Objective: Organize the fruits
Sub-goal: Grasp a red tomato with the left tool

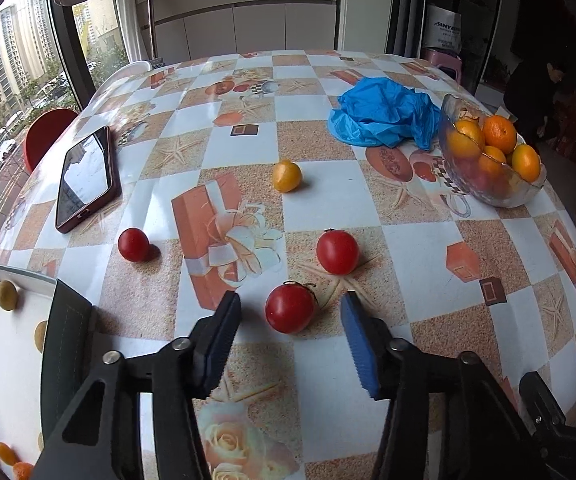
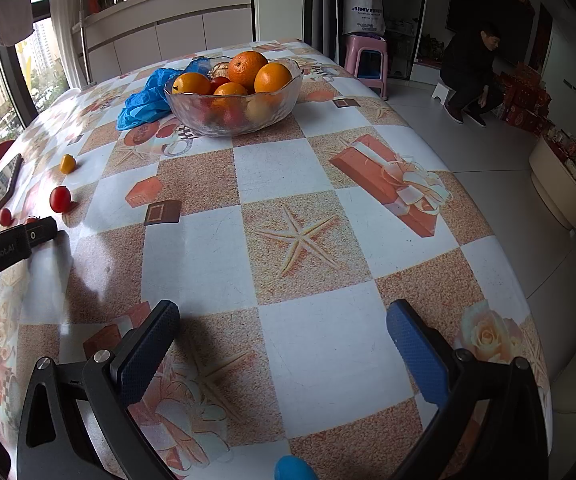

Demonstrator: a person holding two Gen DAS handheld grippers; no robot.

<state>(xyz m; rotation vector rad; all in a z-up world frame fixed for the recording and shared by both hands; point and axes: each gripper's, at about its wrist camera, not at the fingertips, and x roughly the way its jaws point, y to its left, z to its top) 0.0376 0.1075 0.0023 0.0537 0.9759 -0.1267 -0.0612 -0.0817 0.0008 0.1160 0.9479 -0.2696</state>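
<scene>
My left gripper (image 1: 291, 300) hangs low over the table with its jaws apart. A red tomato (image 1: 290, 308) lies between the tips, and a gap shows on each side of it. Two more tomatoes lie further off, one ahead (image 1: 337, 251) and one to the left (image 1: 133, 244). A yellow-orange fruit (image 1: 287, 176) sits mid-table. A glass bowl (image 2: 232, 124) piled with oranges stands at the back. My right gripper (image 2: 284, 316) is open over bare tablecloth, nothing between its fingers.
A white tray (image 1: 8, 360) at the near left holds small yellow and orange fruits. A phone (image 1: 86, 178) lies at the left and a crumpled blue bag (image 1: 384, 114) beside the bowl. The table edge drops off at the right, where a person (image 2: 472, 76) crouches on the floor.
</scene>
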